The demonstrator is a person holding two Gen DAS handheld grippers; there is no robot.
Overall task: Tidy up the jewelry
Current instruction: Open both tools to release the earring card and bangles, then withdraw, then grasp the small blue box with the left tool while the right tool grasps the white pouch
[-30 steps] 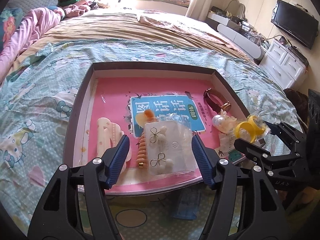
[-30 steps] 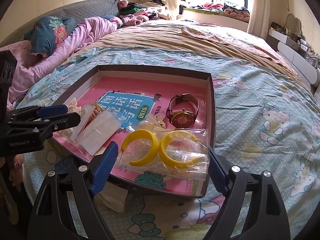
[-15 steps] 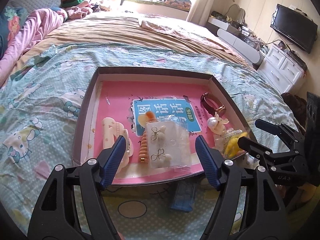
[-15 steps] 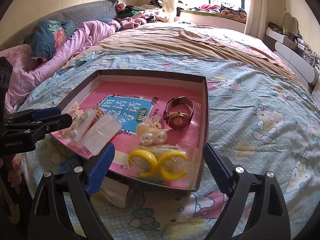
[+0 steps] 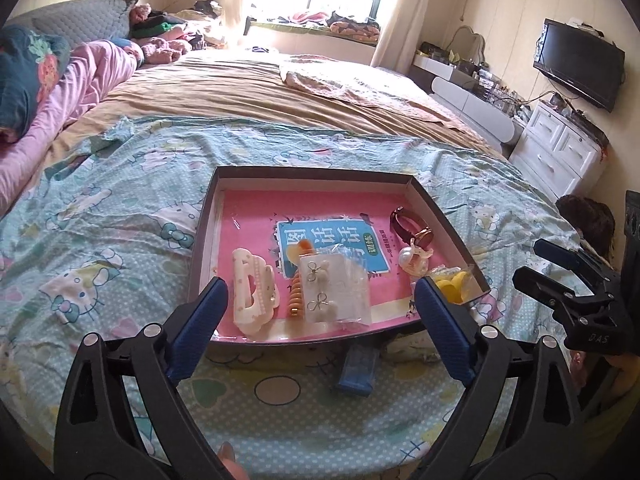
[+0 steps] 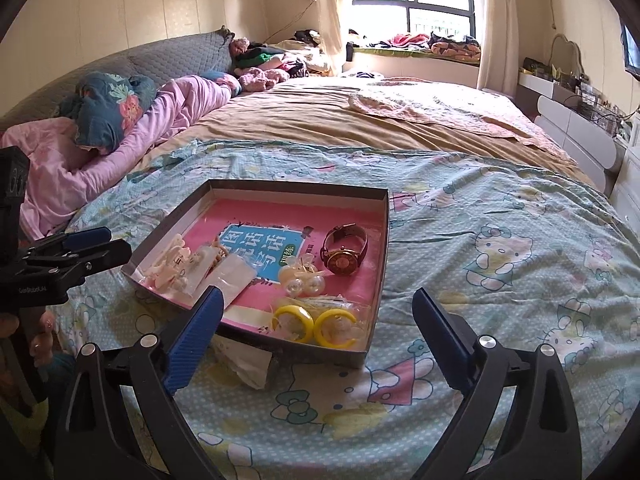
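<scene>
1. The tray (image 5: 440, 216) lies on the bed (image 5: 120, 220), and all the jewelry sits inside it: the cream hair clip (image 5: 254, 292) by its near left wall, the earring card (image 5: 334, 294) in its near middle, the watch (image 6: 345, 249) toward its far right, the pearl piece (image 6: 302, 282) just in front of the watch, and the bagged yellow bangles (image 6: 320, 322) in its near right corner.
2. The left gripper (image 5: 320, 312) is opening wide, with nothing between its fingers (image 5: 198, 326); it hangs over the tray's near edge.
3. The right gripper (image 6: 320, 336) is also opening, empty, above the tray's near right corner.
4. Judged from this, both pieces are released. To finish well, lift clear without snagging the loose bags, and keep off the tray's thin walls, since the soft quilt lets it tip.
5. Beyond the tray's far wall lie a tan blanket, pillows and a bright window; a blue packet (image 5: 358, 368) lies on the bed just outside its near wall.
</scene>
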